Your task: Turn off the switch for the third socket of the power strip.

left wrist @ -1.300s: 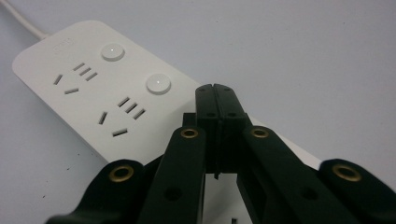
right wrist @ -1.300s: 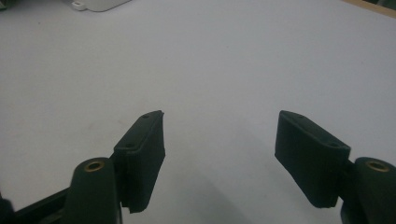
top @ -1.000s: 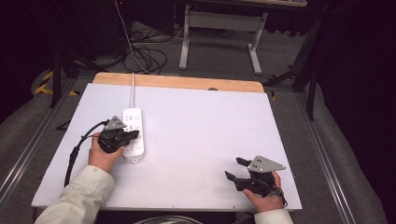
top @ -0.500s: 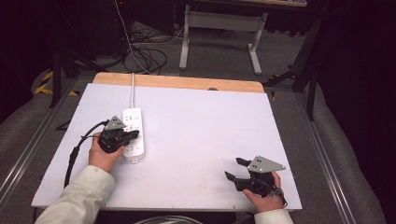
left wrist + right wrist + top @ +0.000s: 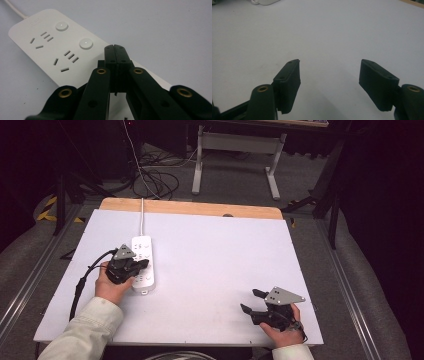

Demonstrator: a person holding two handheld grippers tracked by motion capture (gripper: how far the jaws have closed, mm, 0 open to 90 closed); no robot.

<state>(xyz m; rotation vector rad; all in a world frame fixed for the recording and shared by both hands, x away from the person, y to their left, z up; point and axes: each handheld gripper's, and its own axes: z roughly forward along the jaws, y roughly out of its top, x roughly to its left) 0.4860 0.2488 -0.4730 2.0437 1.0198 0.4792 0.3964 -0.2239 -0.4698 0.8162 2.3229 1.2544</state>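
Observation:
A white power strip (image 5: 142,262) lies on the white table top (image 5: 215,265) at the left, its cord running to the far edge. My left gripper (image 5: 145,264) rests over the strip's middle, jaws pressed together with nothing between them. In the left gripper view the shut left gripper (image 5: 115,47) hovers just above the power strip (image 5: 50,47), next to its round buttons and sockets. My right gripper (image 5: 250,302) sits near the table's front right, jaws wide apart and empty. The right gripper view has that right gripper (image 5: 329,68) over bare table, with the power strip (image 5: 265,2) far off.
A wooden strip (image 5: 190,209) edges the table's far side. Cables (image 5: 155,177) lie on the floor behind, beside a metal stand (image 5: 235,155). A black cable (image 5: 82,282) trails from my left gripper across the table's left part.

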